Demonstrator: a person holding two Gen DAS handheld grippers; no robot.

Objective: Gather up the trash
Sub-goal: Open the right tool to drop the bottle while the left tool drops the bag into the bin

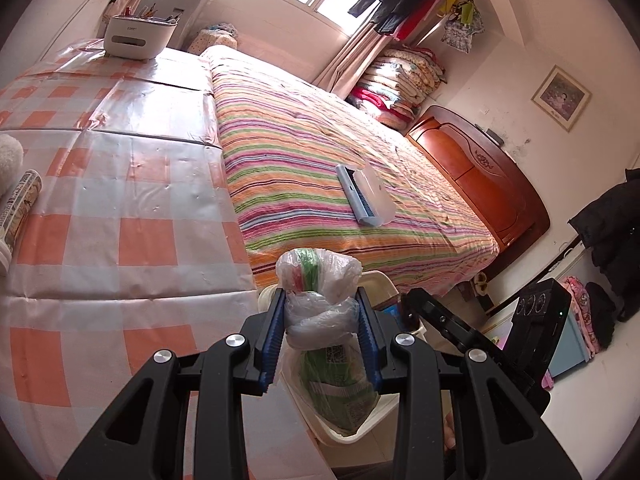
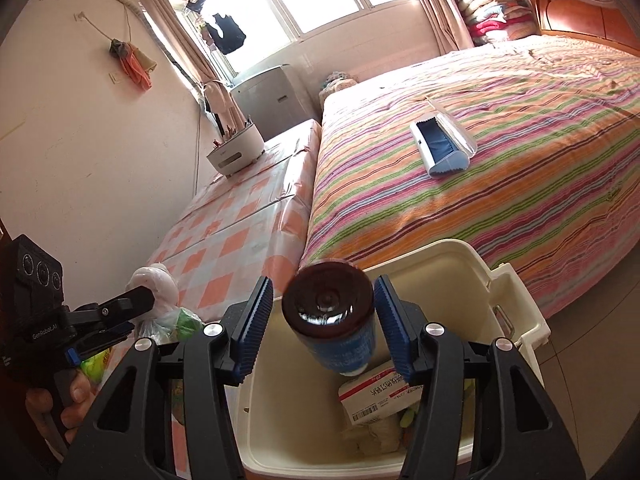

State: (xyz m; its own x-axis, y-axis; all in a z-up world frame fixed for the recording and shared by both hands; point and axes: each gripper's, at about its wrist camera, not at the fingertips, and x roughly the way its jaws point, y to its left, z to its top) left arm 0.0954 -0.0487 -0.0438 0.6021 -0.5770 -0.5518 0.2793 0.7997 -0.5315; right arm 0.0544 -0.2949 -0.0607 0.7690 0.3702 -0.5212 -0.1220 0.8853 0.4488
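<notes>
The left gripper (image 1: 320, 320) is matt black plastic with ribbed blue pads and shiny metal pivot caps; it pinches a thin, crinkled, translucent plastic bag (image 1: 320, 304) knotted at the neck, with glossy green printed packaging showing through. The right gripper (image 2: 324, 324) has the same finish. Between its pads is a bottle (image 2: 330, 320) of dark, glossy plastic with a blue printed label. The bin (image 2: 472, 280) below is smooth cream plastic, holding a matt paper carton (image 2: 380, 396). The checked table cover (image 1: 120, 200) is glossy, wrinkled plastic sheeting. The bedspread (image 1: 320, 152) is striped woven cloth, matt and slightly rough. The headboard (image 1: 480, 176) is polished reddish wood.
</notes>
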